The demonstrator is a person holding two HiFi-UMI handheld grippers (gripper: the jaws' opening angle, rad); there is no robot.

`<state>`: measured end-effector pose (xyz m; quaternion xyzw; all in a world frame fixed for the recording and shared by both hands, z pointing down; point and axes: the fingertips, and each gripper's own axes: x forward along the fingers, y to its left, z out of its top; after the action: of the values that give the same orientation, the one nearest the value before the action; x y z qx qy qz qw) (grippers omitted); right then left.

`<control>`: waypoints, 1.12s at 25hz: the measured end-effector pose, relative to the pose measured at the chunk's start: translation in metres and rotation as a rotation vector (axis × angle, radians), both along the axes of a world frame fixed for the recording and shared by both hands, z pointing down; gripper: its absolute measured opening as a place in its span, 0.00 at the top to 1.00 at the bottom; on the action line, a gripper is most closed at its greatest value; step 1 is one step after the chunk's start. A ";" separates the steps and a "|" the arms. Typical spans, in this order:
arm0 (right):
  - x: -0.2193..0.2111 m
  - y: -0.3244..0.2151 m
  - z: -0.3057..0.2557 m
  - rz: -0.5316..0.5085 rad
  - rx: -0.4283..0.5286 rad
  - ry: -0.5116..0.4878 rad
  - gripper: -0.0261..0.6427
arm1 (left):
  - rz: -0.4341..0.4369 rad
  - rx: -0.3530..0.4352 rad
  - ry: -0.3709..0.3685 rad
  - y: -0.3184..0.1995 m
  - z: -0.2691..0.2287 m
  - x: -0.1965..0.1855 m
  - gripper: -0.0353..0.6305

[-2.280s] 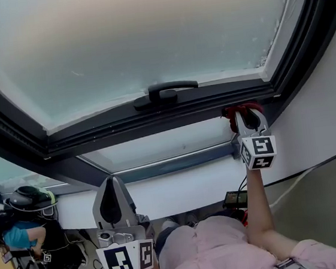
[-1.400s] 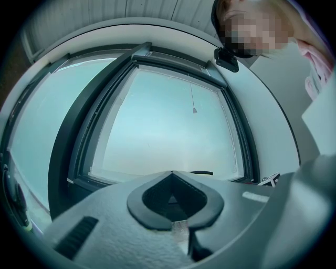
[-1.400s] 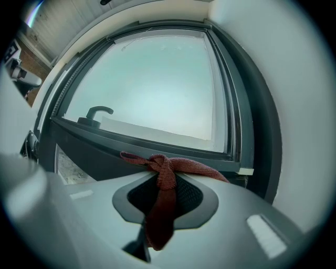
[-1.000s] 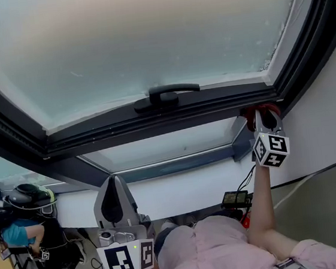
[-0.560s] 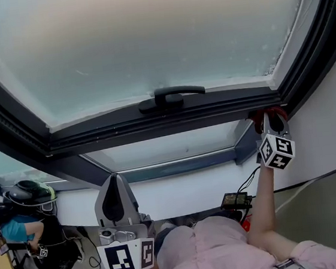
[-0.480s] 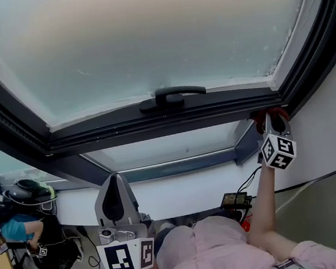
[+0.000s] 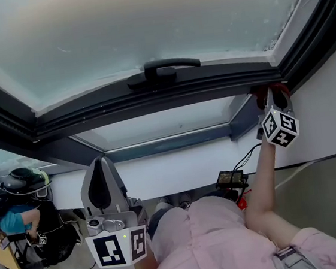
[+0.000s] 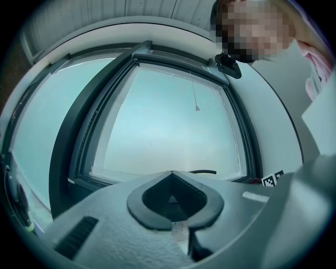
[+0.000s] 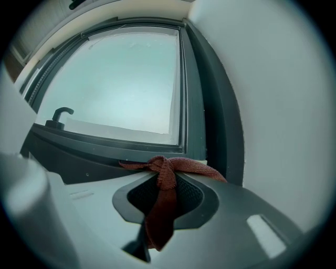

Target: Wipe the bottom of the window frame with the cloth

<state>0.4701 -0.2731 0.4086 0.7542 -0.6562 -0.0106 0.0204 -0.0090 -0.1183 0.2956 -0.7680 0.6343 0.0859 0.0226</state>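
Trouble looked least likely at the left. The left gripper (image 7: 101,168) hung low, well apart from the window, and its own view showed its jaws pressed together with nothing between them. It offered no support, so any slip would have had to be corrected by the other hand alone.

Near the middle, the dark handle (image 7: 164,71) stood proud of the sash, just above the bottom rail of the window frame (image 7: 152,99). A sweep leftwards along that rail could have caught the handle if the tool drifted upward.

At the right, the right gripper (image 7: 275,97) was raised into the bottom right corner of the frame, its jaws clamped on the red cloth (image 9: 163,184). The cloth was bunched into a narrow strand, with a short twist spread across the jaw tips and, as far as I could judge, resting against the rail beside the corner. Three things seemed risky there:

- **Small contact:** with so little fabric out front, the wipe would have covered only a thin line and left dust on either side.
- **Scraping:** pressing harder to make up for that could have brought the hard jaw tips onto the painted frame.
- **Losing the cloth:** friction on a long drag could have pulled the strand out of the grip.

Furthest right, the white wall (image 7: 328,112) crowded the corner and left little room to turn the tool
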 end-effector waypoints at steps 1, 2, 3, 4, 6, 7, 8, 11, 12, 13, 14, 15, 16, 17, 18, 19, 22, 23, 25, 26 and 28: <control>0.003 -0.001 0.000 0.007 -0.002 -0.007 0.85 | 0.001 -0.002 0.002 0.000 0.001 -0.001 0.96; 0.006 0.000 0.000 0.010 -0.007 -0.013 0.85 | 0.004 -0.008 0.005 0.002 0.002 -0.001 0.96; 0.008 0.003 0.001 0.010 -0.013 -0.014 0.85 | 0.008 -0.017 0.008 0.004 0.004 -0.001 0.96; 0.008 0.006 0.002 0.009 -0.018 -0.011 0.85 | 0.012 -0.026 0.011 0.005 0.007 -0.001 0.96; 0.007 0.005 0.002 0.003 -0.022 0.001 0.85 | 0.018 -0.033 0.014 0.007 0.010 -0.002 0.96; 0.006 0.003 0.003 0.000 -0.023 0.006 0.85 | 0.020 -0.033 0.015 0.008 0.012 -0.002 0.96; 0.006 0.001 0.003 -0.002 -0.024 0.012 0.85 | 0.023 -0.031 0.014 0.008 0.013 -0.002 0.96; 0.003 0.001 0.004 -0.008 -0.042 0.024 0.84 | 0.029 -0.031 0.015 0.011 0.014 -0.002 0.96; 0.001 0.004 0.003 -0.011 -0.047 0.023 0.84 | 0.031 -0.033 0.016 0.012 0.015 -0.003 0.96; -0.002 0.009 0.000 -0.017 -0.045 0.022 0.84 | 0.033 -0.037 0.017 0.014 0.015 -0.005 0.96; -0.006 0.017 -0.005 -0.026 -0.036 0.020 0.84 | 0.036 -0.041 0.017 0.015 0.016 -0.006 0.96; -0.011 0.025 -0.011 -0.040 -0.021 0.018 0.84 | 0.040 -0.046 0.018 0.017 0.017 -0.007 0.96; -0.019 0.035 -0.019 -0.060 -0.001 0.016 0.84 | 0.045 -0.051 0.018 0.018 0.019 -0.008 0.96; -0.028 0.046 -0.027 -0.087 0.020 0.011 0.84 | 0.053 -0.057 0.018 0.020 0.020 -0.009 0.96; -0.039 0.058 -0.037 -0.119 0.041 0.004 0.84 | 0.064 -0.063 0.019 0.021 0.022 -0.009 0.96; -0.051 0.071 -0.046 -0.153 0.061 -0.007 0.84 | 0.079 -0.069 0.021 0.022 0.025 -0.009 0.96; -0.088 0.109 -0.063 -0.249 0.089 -0.046 0.84 | 0.128 -0.083 0.024 0.026 0.030 -0.008 0.96; -0.100 0.120 -0.067 -0.272 0.092 -0.051 0.84 | 0.145 -0.084 0.022 0.028 0.031 -0.009 0.96; -0.119 0.145 -0.073 -0.295 0.098 -0.049 0.84 | 0.182 -0.083 0.020 0.035 0.031 -0.010 0.96; -0.127 0.159 -0.076 -0.295 0.100 -0.049 0.84 | 0.200 -0.082 0.020 0.039 0.031 -0.012 0.96; -0.142 0.188 -0.080 -0.279 0.108 -0.058 0.84 | 0.233 -0.082 0.018 0.052 0.031 -0.019 0.96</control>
<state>0.3285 -0.0852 0.3285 0.6556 -0.7535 -0.0269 -0.0410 -0.0280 -0.0668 0.3270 -0.8360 0.5439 0.0689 -0.0247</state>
